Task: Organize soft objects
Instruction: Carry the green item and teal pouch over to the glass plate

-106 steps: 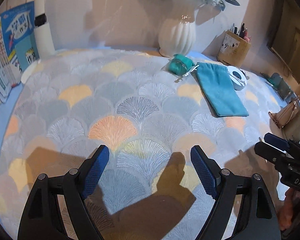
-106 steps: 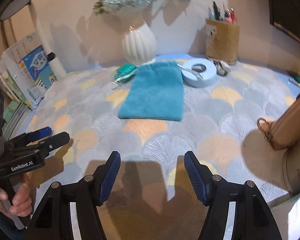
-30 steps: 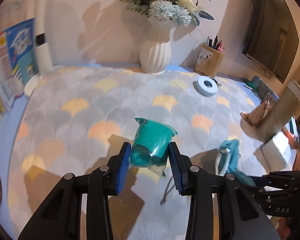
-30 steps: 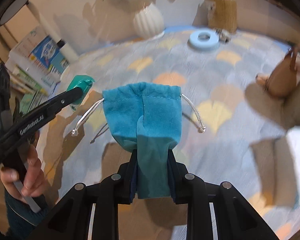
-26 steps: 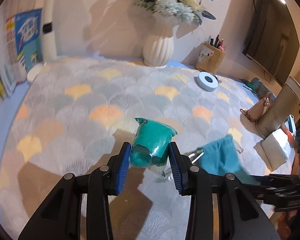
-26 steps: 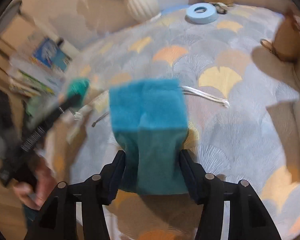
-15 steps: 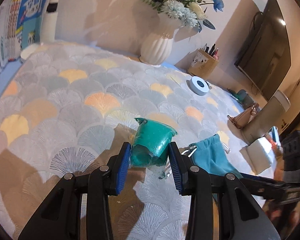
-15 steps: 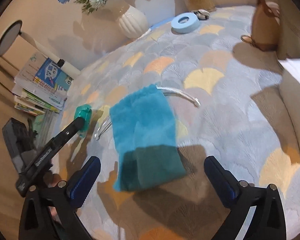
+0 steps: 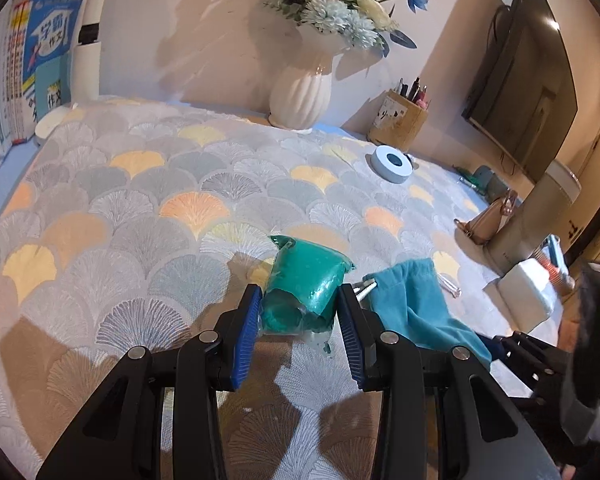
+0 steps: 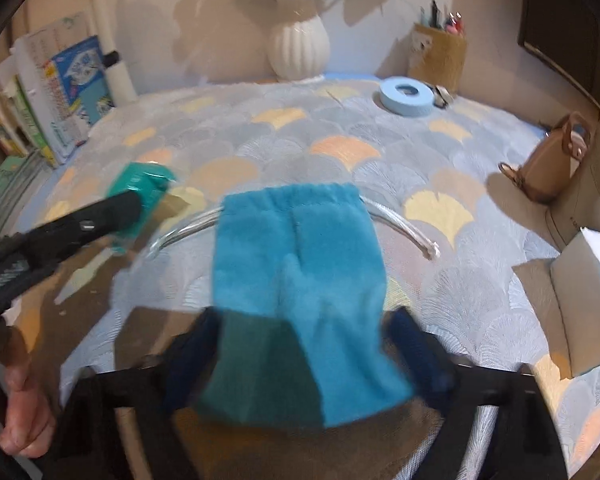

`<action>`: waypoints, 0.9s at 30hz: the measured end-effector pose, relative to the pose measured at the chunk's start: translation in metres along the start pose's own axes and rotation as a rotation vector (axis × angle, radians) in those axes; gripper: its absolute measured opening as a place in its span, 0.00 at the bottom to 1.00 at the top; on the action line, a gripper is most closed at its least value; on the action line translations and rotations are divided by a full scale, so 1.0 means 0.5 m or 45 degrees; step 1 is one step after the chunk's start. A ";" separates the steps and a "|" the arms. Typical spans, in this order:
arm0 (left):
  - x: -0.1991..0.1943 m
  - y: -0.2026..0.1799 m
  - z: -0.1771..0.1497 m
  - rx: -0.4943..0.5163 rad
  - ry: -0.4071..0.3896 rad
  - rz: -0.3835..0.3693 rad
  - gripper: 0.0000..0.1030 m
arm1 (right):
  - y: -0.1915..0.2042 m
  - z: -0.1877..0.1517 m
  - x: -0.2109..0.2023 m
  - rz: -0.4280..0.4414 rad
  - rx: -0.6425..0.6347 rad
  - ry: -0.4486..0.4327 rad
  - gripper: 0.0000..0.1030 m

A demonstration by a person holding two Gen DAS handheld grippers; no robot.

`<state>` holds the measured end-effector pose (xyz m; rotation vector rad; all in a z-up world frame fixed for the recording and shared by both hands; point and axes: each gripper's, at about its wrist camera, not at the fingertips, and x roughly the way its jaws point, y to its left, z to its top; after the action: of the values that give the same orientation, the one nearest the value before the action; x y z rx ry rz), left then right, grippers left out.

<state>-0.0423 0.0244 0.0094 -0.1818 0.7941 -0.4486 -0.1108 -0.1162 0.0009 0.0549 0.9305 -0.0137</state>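
A: Start at the left gripper (image 9: 298,330). What has it got?

B: Its blue pads are clamped on a soft green lump in clear plastic wrap (image 9: 306,282), held above the patterned worktop (image 9: 140,208). The lump sticks forward out of the jaws.

A: And the right gripper (image 10: 300,354)?

B: Its jaws are closing, with the closed bottom end of the blue drawstring pouch (image 10: 300,276) lying between them. That view is blurred, but the pads appear to stand just off the cloth on either side, so I would not call it gripped yet.

A: How does the pouch lie?

B: Flat on the worktop, long axis running straight away from the right gripper, its gathered mouth at the far end with the white cords (image 10: 404,226) splayed out sideways. The right hand is plainly the nearer one.

A: And relative to the lump?

B: In the left wrist view the pouch lies just to the right of the lump, its mouth pointing roughly the way the lump points. My judgement: the lump must reach that far mouth.
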 end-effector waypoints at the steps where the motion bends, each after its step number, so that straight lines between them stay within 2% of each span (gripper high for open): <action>1: 0.000 0.000 0.001 0.004 0.001 0.010 0.35 | 0.007 -0.003 -0.006 0.006 -0.021 -0.012 0.41; 2: 0.000 -0.001 0.001 0.005 0.001 0.026 0.35 | 0.016 -0.006 -0.014 0.007 -0.066 -0.022 0.32; 4: -0.007 -0.009 0.001 0.027 -0.012 0.058 0.35 | 0.027 -0.008 -0.021 0.016 -0.089 -0.029 0.28; 6: -0.024 -0.025 0.002 0.048 -0.035 0.057 0.35 | 0.025 -0.009 -0.041 0.082 -0.067 -0.044 0.26; 8: -0.048 -0.053 0.006 0.068 -0.060 0.026 0.35 | 0.008 -0.005 -0.084 0.125 -0.036 -0.107 0.26; 10: -0.073 -0.094 0.018 0.112 -0.090 -0.019 0.35 | -0.020 0.008 -0.139 0.107 -0.018 -0.191 0.26; 13: -0.092 -0.177 0.039 0.209 -0.115 -0.066 0.35 | -0.086 0.025 -0.204 0.098 0.070 -0.273 0.26; 19: -0.079 -0.337 0.066 0.352 -0.101 -0.163 0.35 | -0.235 0.023 -0.284 0.077 0.270 -0.333 0.26; 24: -0.058 -0.486 0.059 0.536 -0.058 -0.248 0.35 | -0.379 0.003 -0.336 -0.044 0.433 -0.344 0.26; 27: -0.043 -0.591 0.045 0.672 -0.034 -0.345 0.35 | -0.474 -0.016 -0.363 -0.127 0.540 -0.364 0.26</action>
<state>-0.1336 -0.2297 0.1339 0.1992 0.6027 -0.8933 -0.2341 -0.3544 0.1320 0.3895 0.6308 -0.3046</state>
